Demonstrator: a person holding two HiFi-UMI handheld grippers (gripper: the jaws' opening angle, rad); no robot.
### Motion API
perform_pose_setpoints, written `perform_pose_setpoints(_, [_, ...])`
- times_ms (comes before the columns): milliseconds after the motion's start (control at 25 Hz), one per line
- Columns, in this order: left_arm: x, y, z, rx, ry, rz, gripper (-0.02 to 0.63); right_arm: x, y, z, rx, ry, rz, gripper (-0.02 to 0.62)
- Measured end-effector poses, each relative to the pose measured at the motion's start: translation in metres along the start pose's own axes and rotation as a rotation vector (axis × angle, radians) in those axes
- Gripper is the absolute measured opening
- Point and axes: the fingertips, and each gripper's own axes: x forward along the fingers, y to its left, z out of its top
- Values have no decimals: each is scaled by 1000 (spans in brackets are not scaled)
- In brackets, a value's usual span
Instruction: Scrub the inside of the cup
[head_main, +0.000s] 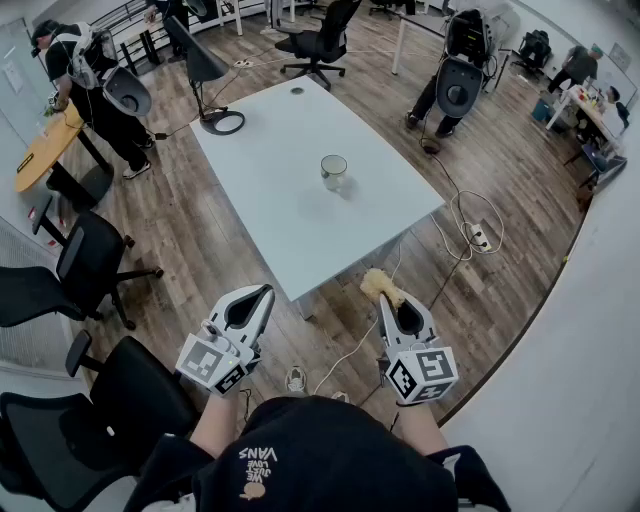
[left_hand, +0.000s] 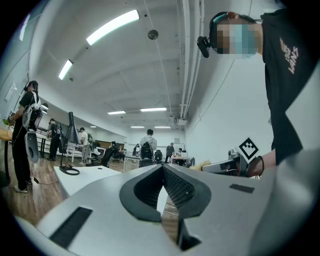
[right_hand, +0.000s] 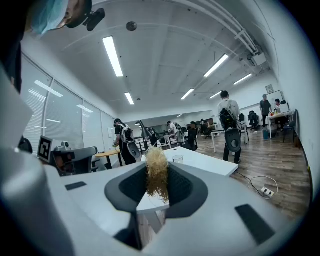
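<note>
A clear glass cup (head_main: 334, 171) stands upright near the middle of the white table (head_main: 270, 215); in the right gripper view the cup (right_hand: 177, 159) shows small and far off. My right gripper (head_main: 388, 295) is shut on a tan fibrous scrubber (head_main: 380, 285), held in the air off the table's near right edge. That scrubber (right_hand: 157, 174) stands pinched between the pads. My left gripper (head_main: 264, 294) is shut with nothing in it, level with the table's near corner. Both grippers are well short of the cup.
A black desk lamp (head_main: 203, 70) stands at the table's far left corner. Black office chairs (head_main: 75, 270) crowd the left side. Cables and a power strip (head_main: 478, 238) lie on the wood floor at the right. People stand at the room's far side.
</note>
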Motion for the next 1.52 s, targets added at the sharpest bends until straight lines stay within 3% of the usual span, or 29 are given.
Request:
perform_pose_setpoints(440, [6, 38, 5, -2, -8, -51, 11, 34, 16, 17, 17, -49, -5, 92])
perform_pose_setpoints(1040, [8, 92, -2, -41, -1, -152, 11, 51, 24, 19, 37, -38, -145, 92])
perform_pose_setpoints(1520, [37, 122, -4, -54, 15, -105, 11, 88, -10, 32, 62, -29, -146, 92])
